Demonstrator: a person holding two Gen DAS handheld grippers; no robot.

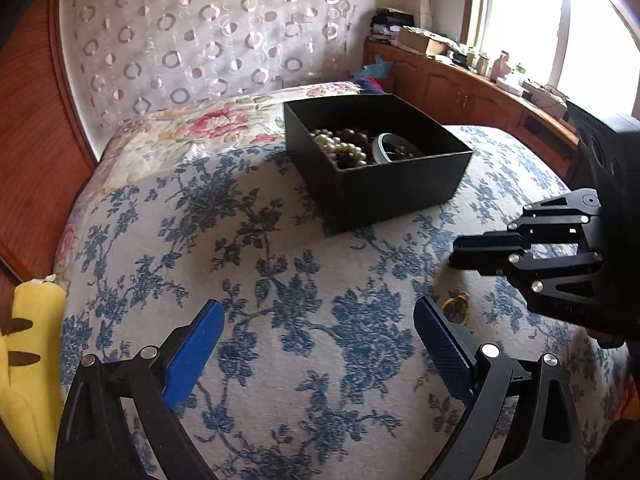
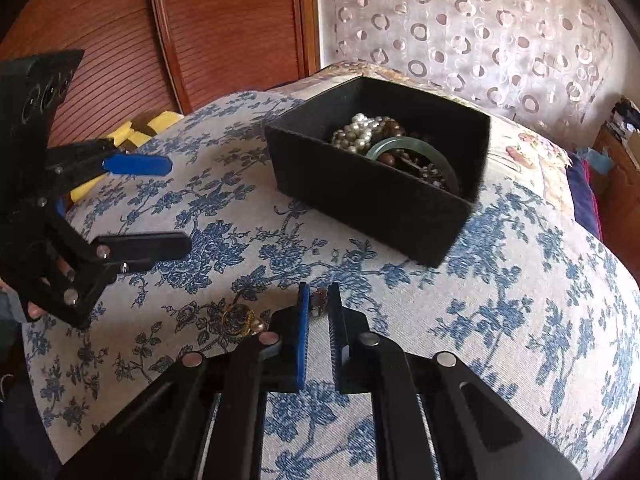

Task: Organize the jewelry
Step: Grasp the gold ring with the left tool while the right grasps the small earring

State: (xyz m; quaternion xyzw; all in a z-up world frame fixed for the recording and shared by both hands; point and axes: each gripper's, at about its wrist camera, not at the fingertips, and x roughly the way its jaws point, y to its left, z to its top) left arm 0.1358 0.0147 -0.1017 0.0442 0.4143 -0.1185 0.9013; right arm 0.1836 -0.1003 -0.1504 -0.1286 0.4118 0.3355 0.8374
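Observation:
A black open box [image 1: 384, 184] [image 2: 360, 196] stands on the blue-flowered bedspread [image 1: 280, 280]. It holds a pearl string [image 1: 340, 146] [image 2: 362, 130], dark beads and a green bangle [image 1: 382, 148] [image 2: 404, 146]. My right gripper [image 2: 319, 292] [image 1: 454, 254] is down at the bedspread in front of the box, shut on a small reddish jewelry piece [image 2: 320, 304] pinched at its tips. A round gold piece [image 2: 239, 320] [image 1: 456, 308] lies just left of it. My left gripper [image 1: 320, 304] [image 2: 180, 206] hovers wide open with nothing between its fingers.
A yellow plush toy [image 1: 28, 360] lies at the bed's left edge by a wooden slatted door [image 2: 224, 28]. A flowered pillow [image 1: 216, 120] sits behind the box, under a ring-patterned curtain [image 1: 208, 40]. A cluttered wooden cabinet [image 1: 460, 84] runs under the window.

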